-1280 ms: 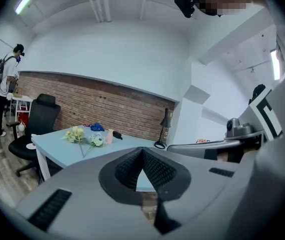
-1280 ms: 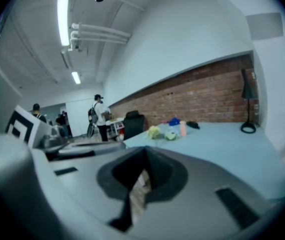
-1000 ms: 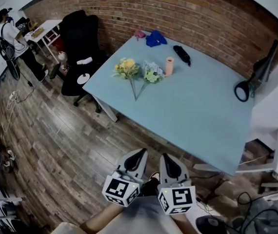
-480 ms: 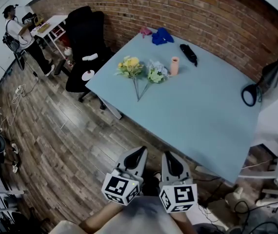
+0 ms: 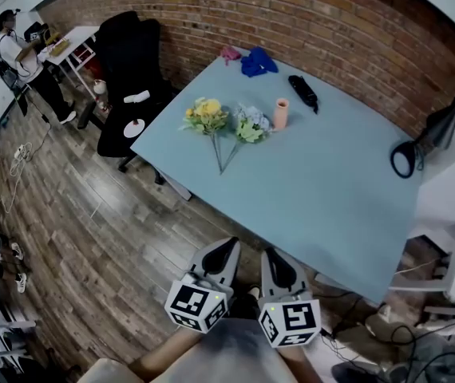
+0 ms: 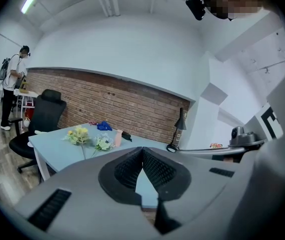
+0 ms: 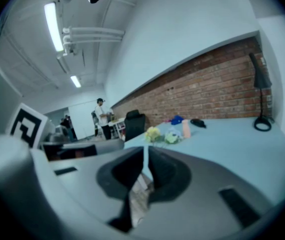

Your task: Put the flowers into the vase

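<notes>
Fingers of left gripper (image 5: 226, 247) and right gripper (image 5: 269, 255) shut, empty, at bottom centre. Far up-frame on pale blue tabletop (image 5: 331, 190): yellow flower bunch (image 5: 205, 115) and blue-white flower bunch (image 5: 248, 124), stems pointing down-frame toward fingers; pink cylindrical vase (image 5: 281, 113) just right. Shorter reach, seemingly, for the left gripper.

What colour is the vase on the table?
The vase is pale pink, clearest in the head view.
</notes>
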Demonstrator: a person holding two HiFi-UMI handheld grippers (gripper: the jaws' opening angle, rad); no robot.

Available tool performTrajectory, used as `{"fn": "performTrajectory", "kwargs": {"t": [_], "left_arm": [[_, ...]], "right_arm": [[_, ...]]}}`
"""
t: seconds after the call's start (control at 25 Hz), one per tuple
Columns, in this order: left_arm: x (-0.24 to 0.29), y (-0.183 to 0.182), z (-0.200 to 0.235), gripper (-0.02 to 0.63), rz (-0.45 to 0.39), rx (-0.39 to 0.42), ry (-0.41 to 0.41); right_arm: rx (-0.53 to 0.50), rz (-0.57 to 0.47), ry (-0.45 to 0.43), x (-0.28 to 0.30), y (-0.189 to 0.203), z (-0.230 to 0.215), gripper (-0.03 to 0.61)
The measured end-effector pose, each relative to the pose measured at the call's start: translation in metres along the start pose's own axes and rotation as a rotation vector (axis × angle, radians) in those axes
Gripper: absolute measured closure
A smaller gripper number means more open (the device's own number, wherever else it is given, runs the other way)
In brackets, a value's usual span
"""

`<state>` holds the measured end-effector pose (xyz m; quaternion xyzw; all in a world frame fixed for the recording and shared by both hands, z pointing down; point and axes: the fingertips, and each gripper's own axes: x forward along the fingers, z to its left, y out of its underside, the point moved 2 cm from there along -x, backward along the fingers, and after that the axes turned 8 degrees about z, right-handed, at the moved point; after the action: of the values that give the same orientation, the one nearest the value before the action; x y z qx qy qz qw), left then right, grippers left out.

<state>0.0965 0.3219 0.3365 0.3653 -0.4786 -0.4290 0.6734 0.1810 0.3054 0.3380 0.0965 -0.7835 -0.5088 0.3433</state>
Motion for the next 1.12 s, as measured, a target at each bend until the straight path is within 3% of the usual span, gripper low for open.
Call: {"fn": "performTrajectory", "kwargs": {"t": [0.36,1.12], "left_arm": [[0.014,-0.036,0.059,0.595,-0.048,-0.014,0.009],[0.036,-0.086,0.179,0.595,-0.047,-0.023,0.111]], "right_arm": [[0.003,0.027,0.025,0.053,-0.021,0.017,0.554],[-0.017,0.03,0.091,0.17,-0.073,0.069,0.554]]}}
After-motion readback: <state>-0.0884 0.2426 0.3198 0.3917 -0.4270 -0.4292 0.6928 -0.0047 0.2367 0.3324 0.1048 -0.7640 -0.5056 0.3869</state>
